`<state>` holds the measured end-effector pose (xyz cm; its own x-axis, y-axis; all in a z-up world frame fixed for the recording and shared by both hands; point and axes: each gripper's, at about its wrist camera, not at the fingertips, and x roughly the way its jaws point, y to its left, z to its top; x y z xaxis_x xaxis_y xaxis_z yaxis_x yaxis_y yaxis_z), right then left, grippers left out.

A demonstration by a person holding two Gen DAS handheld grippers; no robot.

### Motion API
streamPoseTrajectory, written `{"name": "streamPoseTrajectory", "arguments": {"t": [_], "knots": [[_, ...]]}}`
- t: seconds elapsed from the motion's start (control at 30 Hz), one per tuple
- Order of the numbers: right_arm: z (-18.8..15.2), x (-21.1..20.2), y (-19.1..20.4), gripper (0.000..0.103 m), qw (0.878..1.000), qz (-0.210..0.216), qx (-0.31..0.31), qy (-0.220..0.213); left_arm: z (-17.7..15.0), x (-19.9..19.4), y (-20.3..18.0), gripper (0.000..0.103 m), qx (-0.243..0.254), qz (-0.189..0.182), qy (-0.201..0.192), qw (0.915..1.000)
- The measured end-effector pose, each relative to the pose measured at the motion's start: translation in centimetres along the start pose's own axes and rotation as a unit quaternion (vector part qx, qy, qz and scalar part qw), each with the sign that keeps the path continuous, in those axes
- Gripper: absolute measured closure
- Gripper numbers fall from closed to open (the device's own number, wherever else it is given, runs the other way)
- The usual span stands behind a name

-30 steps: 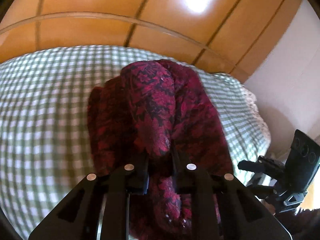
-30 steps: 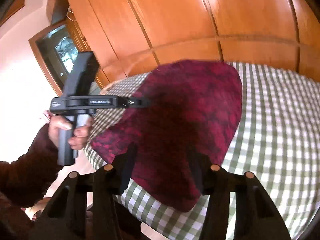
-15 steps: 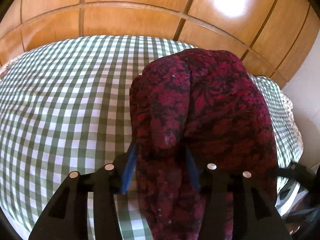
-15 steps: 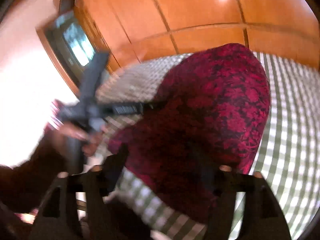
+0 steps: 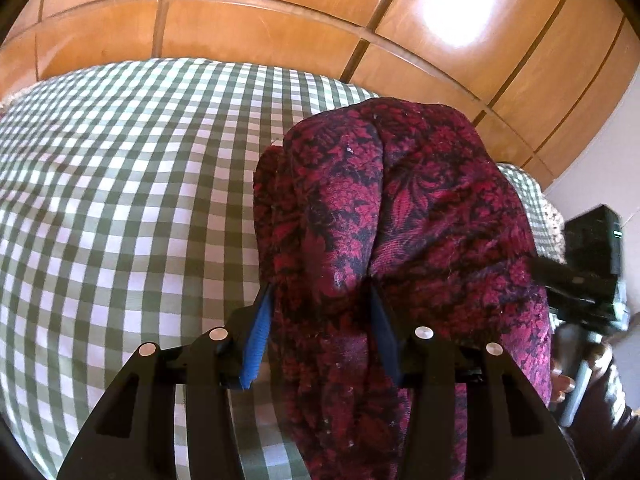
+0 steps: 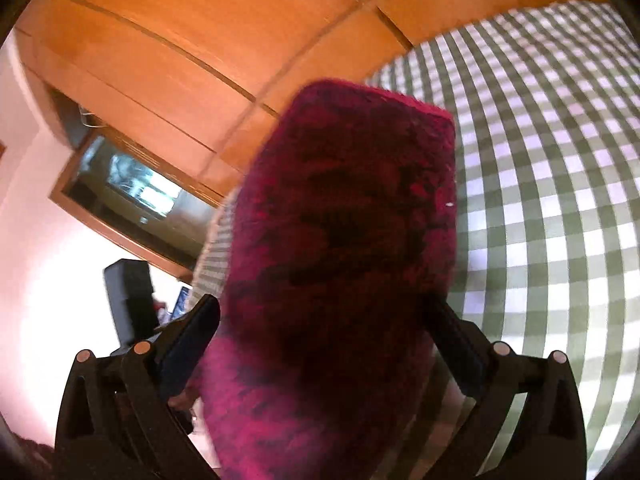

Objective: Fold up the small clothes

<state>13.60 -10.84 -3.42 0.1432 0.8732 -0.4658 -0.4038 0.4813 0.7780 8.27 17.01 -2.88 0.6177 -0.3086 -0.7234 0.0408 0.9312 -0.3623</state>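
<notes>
- The left gripper (image 5: 320,312) is standing with its blue-padded fingers (image 5: 256,332) spread apart, the red patterned garment (image 5: 400,240) bunching through the gap between them; whether the pads are actually pinching the cloth I cannot tell
- The right gripper (image 6: 320,336) is showing its fingers wide apart on either side of the same garment (image 6: 344,248), which is blurring in that view and hiding any contact, so its hold cannot be told either
- The garment is lying in a thick fold near the edge of the surface, one end draping down toward the cameras
- The surface is wearing a green and white checked cloth (image 5: 120,200), which is spreading out broadly to the left of the garment in the left wrist view
- Behind the cloth, glossy orange-brown wood panelling (image 5: 280,20) is running across the room, catching bright glare
- In the right wrist view a framed glass pane (image 6: 132,188) is sitting in the panelling beside a pale wall (image 6: 36,280)
</notes>
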Motion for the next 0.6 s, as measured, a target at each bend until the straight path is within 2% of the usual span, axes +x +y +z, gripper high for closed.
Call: {"name": "streamPoseTrajectory", "arguments": {"t": [0.17,0.27,0.3,0.33,0.37,0.4,0.5,0.6], "knots": [[0.3,2.1,-1.5,0.002,0.999,0.048,0.015,0.005,-0.4,0.4,1.1,0.056,-0.009,-0.028,-0.002,0.9996],[0.2,1.7,-2.4,0.002,0.998,0.061,0.022,0.008,-0.8,0.8,1.7,0.056,-0.035,-0.061,-0.004,0.9975],[0.1,1.5,-2.1,0.005,0.998,0.057,0.016,0.005,-0.9,0.7,1.8,0.062,-0.042,-0.074,-0.008,0.9963],[-0.1,0.8,-2.0,0.009,0.999,0.049,0.002,-0.003,-1.1,0.6,1.7,0.063,-0.045,-0.082,-0.015,0.9955],[-0.8,0.1,-2.1,0.019,0.999,0.042,-0.014,-0.011,-1.4,0.5,1.0,0.063,-0.039,-0.077,-0.023,0.9960],[-1.0,-0.8,-1.5,0.025,0.999,0.040,-0.029,-0.020,-1.5,0.4,0.3,0.063,-0.030,-0.076,-0.026,0.9963],[-1.4,-3.4,-1.1,0.034,0.998,0.036,-0.040,-0.043,-1.2,0.5,-1.5,0.064,-0.019,-0.096,-0.037,0.9945],[-1.3,-6.4,-2.1,0.035,0.996,0.022,-0.039,-0.075,-0.2,1.8,-3.9,0.064,-0.001,-0.113,-0.031,0.9931]]}}
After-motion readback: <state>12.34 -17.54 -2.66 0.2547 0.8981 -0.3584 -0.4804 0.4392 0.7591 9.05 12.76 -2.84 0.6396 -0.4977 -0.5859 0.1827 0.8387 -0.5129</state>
